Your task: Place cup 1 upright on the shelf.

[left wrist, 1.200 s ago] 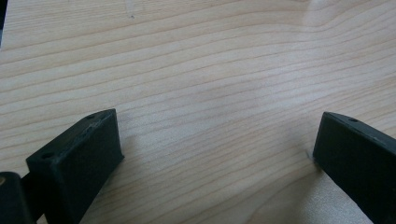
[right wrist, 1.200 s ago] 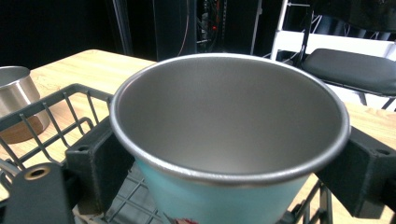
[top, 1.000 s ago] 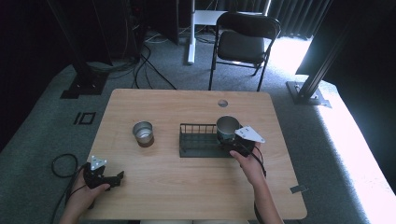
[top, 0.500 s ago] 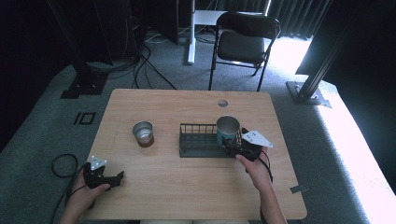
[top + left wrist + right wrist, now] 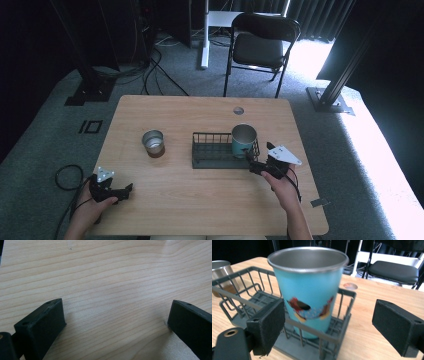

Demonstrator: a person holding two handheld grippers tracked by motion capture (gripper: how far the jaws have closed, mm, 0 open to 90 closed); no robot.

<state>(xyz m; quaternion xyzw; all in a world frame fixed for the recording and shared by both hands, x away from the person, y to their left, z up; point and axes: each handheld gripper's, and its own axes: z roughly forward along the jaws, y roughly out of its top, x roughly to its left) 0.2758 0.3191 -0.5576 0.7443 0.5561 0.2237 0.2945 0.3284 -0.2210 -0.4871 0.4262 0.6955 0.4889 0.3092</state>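
1. Spanning most of the high view, the light wooden table (image 5: 200,200) carries everything; a round cable port (image 5: 238,110) sits in it near its far edge.
2. Behind the table, on the grey carpet, stands a black folding chair (image 5: 262,47), well apart from the work.
3. Right of the table's centre lies a dark wire basket (image 5: 210,150), long side running left to right. In the right gripper view its near rail crosses in front of the cup.
4. Inside the basket, at its right end, a teal metal cup (image 5: 243,141) stands upright with its steel mouth open to the top. The right gripper view shows a red and orange picture printed on its teal side (image 5: 312,302).
5. Left of the basket, and apart from it, a smaller steel cup (image 5: 153,143) with a brown lower band stands upright on the bare wood.
6. The right gripper (image 5: 256,164) is held just beside the basket's right end, pointing at the teal cup. Its jaws are spread wide with nothing between them; the cup is beyond them, untouched (image 5: 329,327).
7. The left gripper (image 5: 126,190) rests low at the table's near left corner, far from both cups. Its jaws are likewise parted wide over bare wood grain (image 5: 115,325), gripping nothing.
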